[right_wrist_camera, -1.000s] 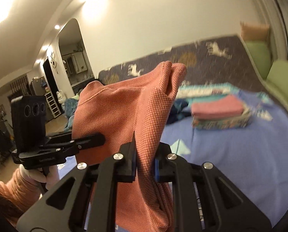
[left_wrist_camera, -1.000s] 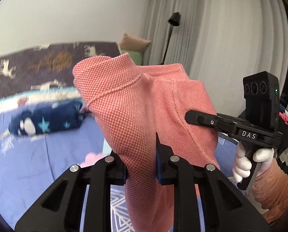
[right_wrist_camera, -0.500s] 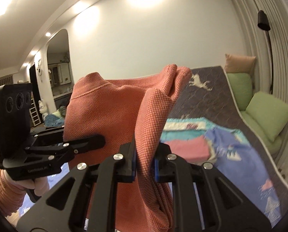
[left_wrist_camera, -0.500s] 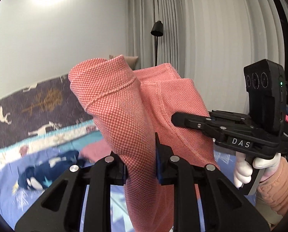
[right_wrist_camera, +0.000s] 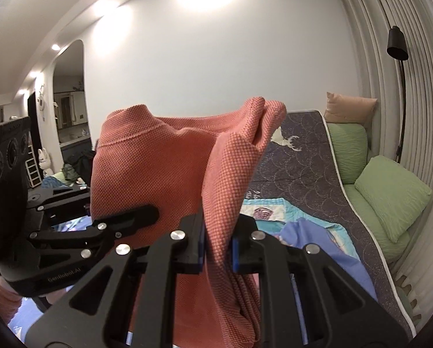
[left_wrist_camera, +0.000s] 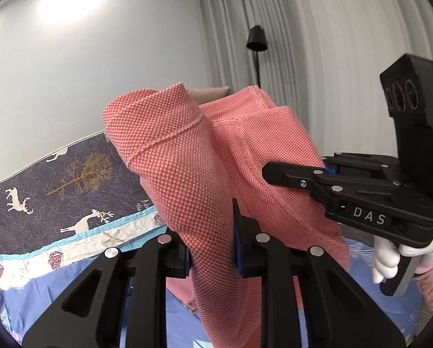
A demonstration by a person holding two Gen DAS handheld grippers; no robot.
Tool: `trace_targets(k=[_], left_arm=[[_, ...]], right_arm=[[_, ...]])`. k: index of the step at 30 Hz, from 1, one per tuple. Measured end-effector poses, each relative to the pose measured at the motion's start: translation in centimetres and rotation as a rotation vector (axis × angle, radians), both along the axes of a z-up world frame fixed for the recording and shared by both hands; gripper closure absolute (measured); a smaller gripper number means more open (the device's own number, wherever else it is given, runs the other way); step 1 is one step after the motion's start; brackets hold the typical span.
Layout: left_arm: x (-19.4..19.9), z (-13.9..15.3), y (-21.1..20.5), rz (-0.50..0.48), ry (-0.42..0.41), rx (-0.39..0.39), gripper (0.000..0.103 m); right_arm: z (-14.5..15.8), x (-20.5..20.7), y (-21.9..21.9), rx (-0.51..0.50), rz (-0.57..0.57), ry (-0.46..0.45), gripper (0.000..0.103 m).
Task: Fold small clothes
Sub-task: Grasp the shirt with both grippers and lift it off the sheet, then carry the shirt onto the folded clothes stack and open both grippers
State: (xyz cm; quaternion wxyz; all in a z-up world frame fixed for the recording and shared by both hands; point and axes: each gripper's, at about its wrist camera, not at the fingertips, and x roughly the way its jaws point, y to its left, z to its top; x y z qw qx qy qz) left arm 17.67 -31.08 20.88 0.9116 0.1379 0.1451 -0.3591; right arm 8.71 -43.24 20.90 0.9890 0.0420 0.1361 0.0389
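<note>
Bedroom, bed (right_wrist_camera: 318, 264) below: garment lifted clear for folding.

Left gripper (left_wrist_camera: 212, 249) fingers are closed nearly together on one edge of the coral knit garment (left_wrist_camera: 187, 179); right gripper (right_wrist_camera: 218, 242) fingers are clamped likewise on the opposite edge. Held at two points above the bed, the cloth hangs free between both grippers, probably so it can spread flat before folding. Dark deer-print quilt (right_wrist_camera: 297, 171) lies behind the garment, green cushions (right_wrist_camera: 393, 197) beyond the bed's edge.

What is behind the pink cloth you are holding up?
Behind the pink cloth are a deer-print blanket and white wall. The cloth hides whatever lies directly behind it.
</note>
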Motion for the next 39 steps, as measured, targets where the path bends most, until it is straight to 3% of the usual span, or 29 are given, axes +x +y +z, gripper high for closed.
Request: trace_targets(k=[7,12,13,14,15,16,17,19,23,27,29,31,35,39], left_arm=[[6.4,-1.7,-3.0,0.054,0.022,0.044,0.081],[12.6,-5.2,-3.9,0.123,0.093,0.057,0.079],[13.9,-6.1,-4.0,0.155,0.099,0.073,0.073],[16.3,-7.9,-4.4,0.222,0.098,0.119,0.059],[17.8,-9.3,-4.6,0.282,0.086,0.163,0.038],[19.2,-10.9,-4.6,0.348,0.070,0.210,0.034],[20.6,-12.9,-4.4,0.403,0.067,0.260,0.033],[21.8,-15.9,-3.6,0.417,0.119,0.298,0.033],[20.9,-20.5,-1.6,0.344,0.231,0.288,0.033],[17.8,-21.9,-0.6,0.288,0.294,0.223,0.028],[15.5,-21.9,0.3,0.257,0.306,0.178,0.027],[13.5,-22.1,1.2,0.229,0.297,0.157,0.023],[8.1,-21.2,2.9,0.179,0.259,0.118,0.016],[3.1,-19.5,4.6,0.145,0.250,0.057,0.013]], right_arm=[[-1.8,7.2,-2.1,0.023,-0.042,0.048,0.090],[-4.8,13.5,-3.0,0.042,-0.052,0.110,0.090],[-5.6,14.9,-3.1,0.048,-0.058,0.126,0.089],[-6.8,17.1,-3.3,0.046,-0.084,0.153,0.086],[-7.9,18.7,-3.3,0.033,-0.124,0.180,0.081],[-9.8,20.8,-3.6,0.006,-0.202,0.231,0.072],[-11.1,21.8,-3.8,-0.004,-0.248,0.263,0.070],[-14.0,22.6,-4.2,0.012,-0.275,0.309,0.070],[-19.1,20.7,-3.5,0.049,-0.215,0.358,0.067],[-21.9,16.4,-2.3,0.054,-0.175,0.384,0.051],[-22.4,13.8,-2.2,0.061,-0.177,0.396,0.024],[-22.1,10.8,-1.8,0.046,-0.184,0.394,0.011],[-21.0,3.5,-0.7,-0.017,-0.188,0.332,0.008],[-19.3,-1.9,-1.2,0.081,-0.222,0.275,0.005]])
